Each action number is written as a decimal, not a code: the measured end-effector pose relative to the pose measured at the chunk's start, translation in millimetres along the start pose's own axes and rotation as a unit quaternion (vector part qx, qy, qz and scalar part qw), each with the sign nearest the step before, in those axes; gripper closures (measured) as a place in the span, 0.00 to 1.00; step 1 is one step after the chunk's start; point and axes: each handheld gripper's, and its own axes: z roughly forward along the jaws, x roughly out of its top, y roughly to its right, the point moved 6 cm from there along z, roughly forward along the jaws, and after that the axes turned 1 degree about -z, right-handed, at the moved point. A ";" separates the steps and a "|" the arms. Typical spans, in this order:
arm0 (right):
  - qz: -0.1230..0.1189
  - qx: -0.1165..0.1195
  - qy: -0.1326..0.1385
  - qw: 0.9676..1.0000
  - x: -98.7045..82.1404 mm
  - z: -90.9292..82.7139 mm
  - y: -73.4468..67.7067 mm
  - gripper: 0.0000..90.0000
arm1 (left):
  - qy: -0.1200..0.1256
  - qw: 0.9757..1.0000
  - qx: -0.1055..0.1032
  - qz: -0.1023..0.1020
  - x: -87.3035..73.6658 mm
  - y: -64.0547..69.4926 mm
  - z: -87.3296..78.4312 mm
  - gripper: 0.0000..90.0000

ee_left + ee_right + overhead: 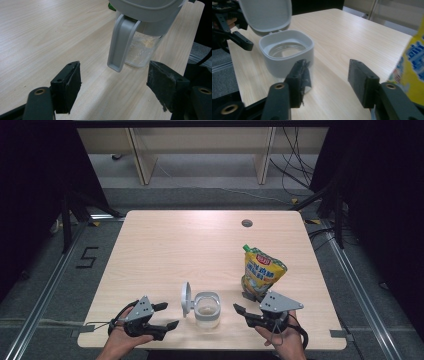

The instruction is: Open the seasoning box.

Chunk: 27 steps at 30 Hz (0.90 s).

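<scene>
Fingers first: in the high view we see the left gripper with jaws spread and nothing between them, parked left of the container. The right gripper sits right of it, jaws apart and empty too. The container stands near the front edge of the table with its lid flipped up on the left side. The yellow snack pouch stands upright just behind the right gripper, looks unopened from here.

Left gripper view: we look past the spread pads at the lid's hanging latch and the clear body, a little pale powder or crumbs at the bottom.

Right gripper view: pads apart, gripping nothing, the open container just ahead, pouch at the right edge.

We judge: lid opening done; filling from the pouch, if that's the job, still left, then closing.
</scene>
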 end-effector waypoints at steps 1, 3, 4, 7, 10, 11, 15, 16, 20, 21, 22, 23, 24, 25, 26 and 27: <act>0.012 -0.005 0.000 1.000 -1.6 -2.0 1.5 0.53 | 0.001 1.000 -0.003 -0.005 -0.2 0.3 0.1 0.29; 0.027 -0.010 -0.006 1.000 -5.8 -7.0 4.8 0.49 | 0.001 1.000 -0.003 -0.014 -0.5 1.1 0.1 0.29; 0.043 -0.020 -0.008 0.999 -8.5 -10.0 6.1 0.46 | -0.004 1.000 0.003 -0.007 -1.1 -0.8 -0.3 0.29; 0.044 -0.031 0.001 0.999 -14.5 -15.5 13.9 0.37 | 0.001 1.000 -0.002 -0.008 0.4 -0.4 -0.1 0.26; 0.064 -0.047 -0.001 0.997 -19.5 -22.8 15.7 0.31 | 0.000 1.000 0.000 -0.022 -0.3 0.5 0.3 0.25; 0.057 -0.041 0.001 0.998 -20.3 -23.4 17.5 0.29 | 0.000 1.000 -0.006 -0.013 0.1 -0.7 0.5 0.25; 0.064 -0.052 -0.002 0.997 -25.7 -30.4 22.1 0.29 | -0.002 1.000 -0.004 -0.014 -0.6 -0.4 0.2 0.24; 0.068 -0.055 -0.002 0.996 -26.8 -32.1 23.3 0.29 | -0.001 1.000 -0.002 -0.017 -0.5 0.2 0.1 0.24; 0.067 -0.080 -0.010 0.994 -32.4 -40.1 30.8 0.32 | 0.000 1.000 -0.003 -0.020 0.2 0.0 0.2 0.24; 0.082 -0.085 -0.013 0.993 -34.3 -41.3 30.9 0.32 | -0.003 1.000 -0.002 -0.024 -0.9 -0.7 0.7 0.24; 0.086 -0.090 -0.019 0.992 -36.3 -43.0 32.2 0.32 | -0.004 1.000 -0.004 -0.017 -1.0 -2.0 0.6 0.24; 0.091 -0.094 -0.019 0.991 -39.1 -43.8 35.0 0.31 | -0.003 1.000 -0.002 -0.020 -1.1 -2.0 0.8 0.24; 0.086 -0.098 -0.023 0.991 -40.9 -44.9 37.6 0.31 | -0.002 1.000 -0.002 -0.023 -1.1 -1.8 1.1 0.24; 0.083 -0.104 -0.020 0.991 -42.9 -44.7 40.9 0.30 | -0.003 1.000 -0.002 -0.021 -1.1 -2.1 0.8 0.24; 0.097 -0.112 -0.026 0.989 -45.3 -46.1 42.1 0.29 | -0.002 1.000 -0.005 -0.019 -0.7 -1.8 0.9 0.24; 0.107 -0.111 -0.028 0.988 -47.2 -45.7 42.9 0.29 | -0.002 1.000 -0.008 -0.019 -0.4 -1.5 1.1 0.24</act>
